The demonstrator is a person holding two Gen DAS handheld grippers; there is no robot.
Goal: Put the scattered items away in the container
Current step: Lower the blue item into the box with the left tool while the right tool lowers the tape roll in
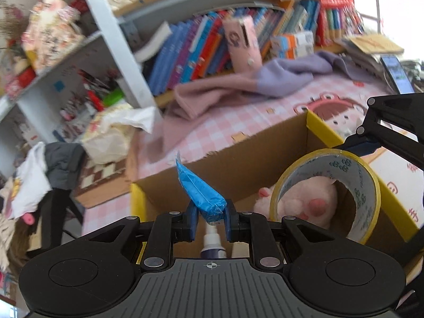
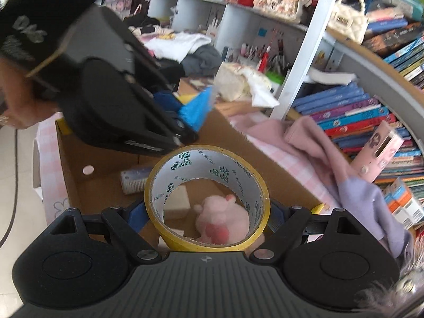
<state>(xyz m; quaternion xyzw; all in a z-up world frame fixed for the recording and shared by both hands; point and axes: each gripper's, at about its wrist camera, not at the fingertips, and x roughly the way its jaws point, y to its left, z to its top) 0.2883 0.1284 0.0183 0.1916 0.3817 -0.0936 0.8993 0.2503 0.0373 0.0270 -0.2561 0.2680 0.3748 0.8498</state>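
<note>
Both grippers are hovering over the cardboard box (image 2: 106,159): left gripper (image 1: 210,218) pinching a blue packet (image 1: 201,190) pointing toward upper frame, right gripper (image 2: 208,214) clamping a yellow tape roll (image 2: 206,198) at lower centre, directly above the pink plush (image 2: 222,220).

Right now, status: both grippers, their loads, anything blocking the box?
Left gripper shut on blue packet. Right gripper gripping tape roll. Both over cardboard box; pink plush and spray bottle inside, drop space free.

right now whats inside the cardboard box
Inside the cardboard box: a pink plush toy, a small white block and a spray bottle lying on its side. The tape roll and both grippers cover part of the floor, so more may be hidden.
</note>
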